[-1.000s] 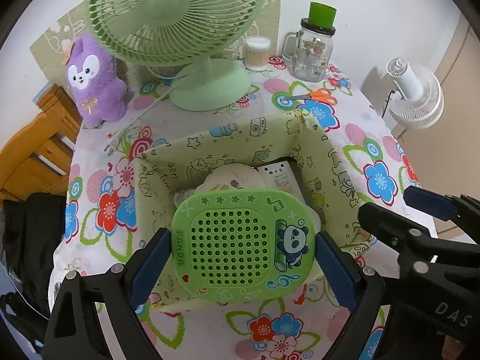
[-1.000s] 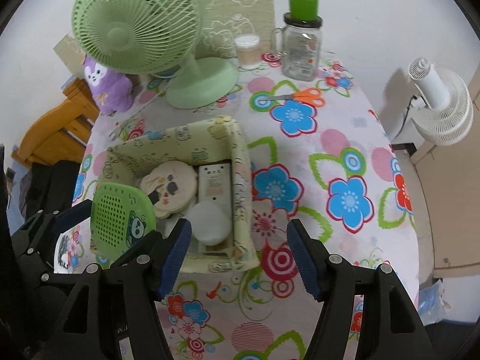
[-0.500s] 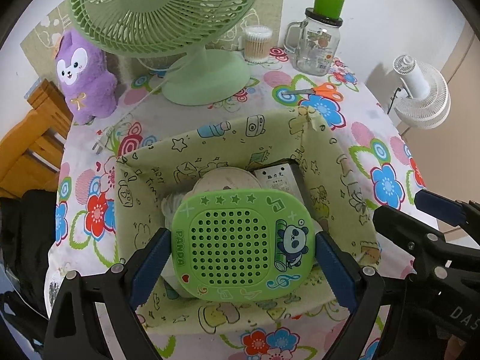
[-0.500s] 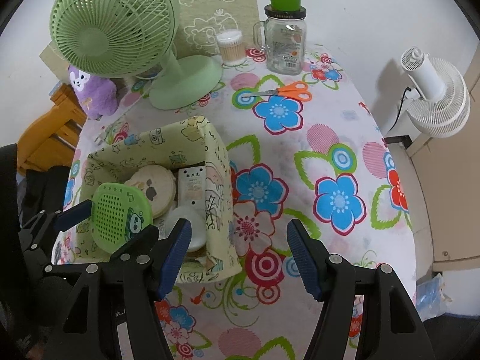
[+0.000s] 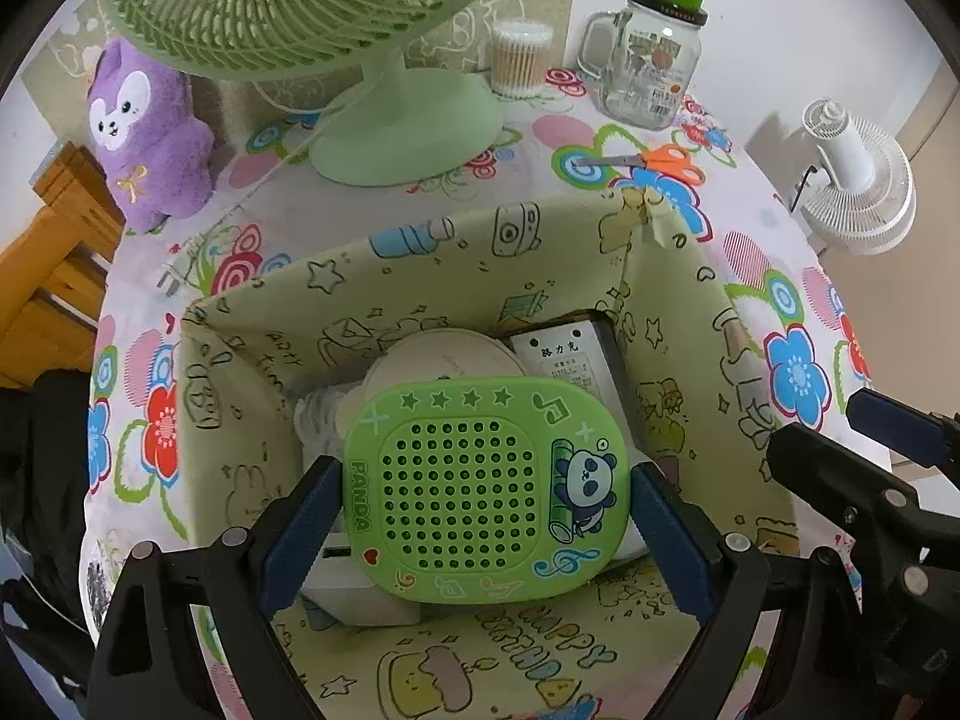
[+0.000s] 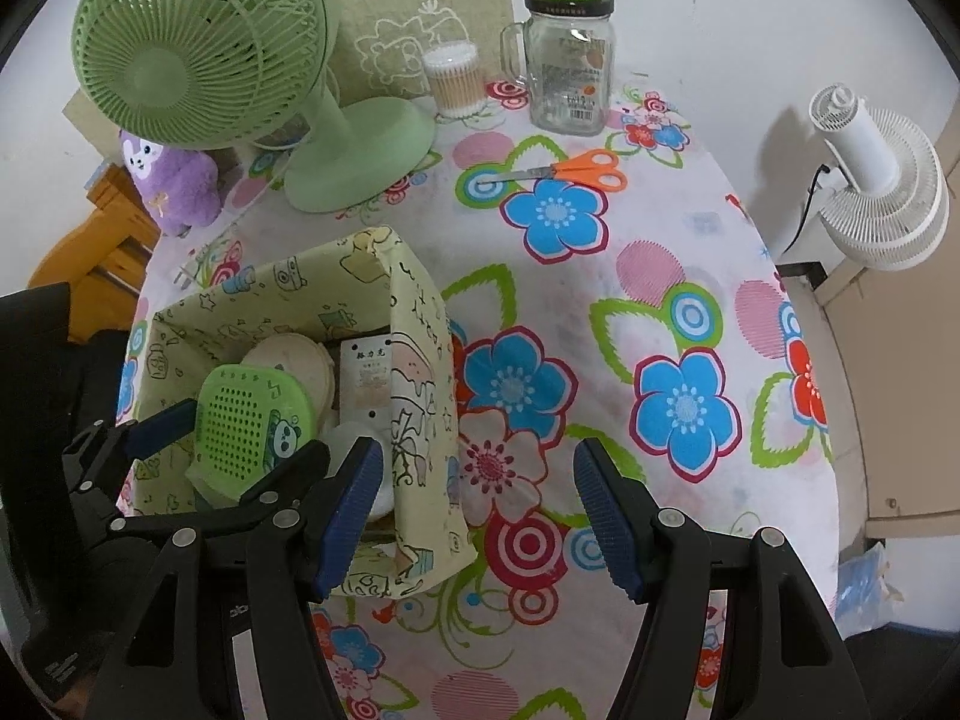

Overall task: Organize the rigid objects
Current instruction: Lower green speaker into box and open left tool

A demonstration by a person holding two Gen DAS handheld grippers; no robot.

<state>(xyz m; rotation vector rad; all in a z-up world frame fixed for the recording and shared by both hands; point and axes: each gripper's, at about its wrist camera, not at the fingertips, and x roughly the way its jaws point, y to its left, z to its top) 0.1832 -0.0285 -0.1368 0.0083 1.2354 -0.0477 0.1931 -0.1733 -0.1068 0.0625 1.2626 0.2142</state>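
Two grippers hang over a table (image 6: 690, 252) covered with a flowered cloth. The left gripper (image 5: 486, 501) is clamped on a green panda speaker (image 5: 486, 483), its blue pads pressed against the speaker's two short sides, and holds it inside the mouth of a pale yellow fabric storage box (image 5: 252, 372) printed with cartoon drawings. The speaker sits above the box's contents, not resting on the floor of the box as far as can be told. Beneath it lie a round cream disc (image 5: 444, 354), a flat white device with printed characters (image 5: 570, 360) by the box's right wall, and something white (image 5: 324, 408) at the left.

The right gripper (image 6: 477, 516) stands with its jaws apart and nothing between them, above the cloth just right of the box's right wall (image 6: 420, 396).

The box stands near the table's left edge. At the far edge stand a green desk fan (image 6: 198, 66), a tub of cotton swabs (image 6: 453, 81) and a glass mug jar (image 6: 567, 72) with a green cup on its lid. Orange-handled scissors (image 6: 576, 171) lie in front of the jar. A purple plush toy (image 5: 147, 132) sits at the far left corner. A white fan (image 6: 876, 180) stands beyond the table's right edge.
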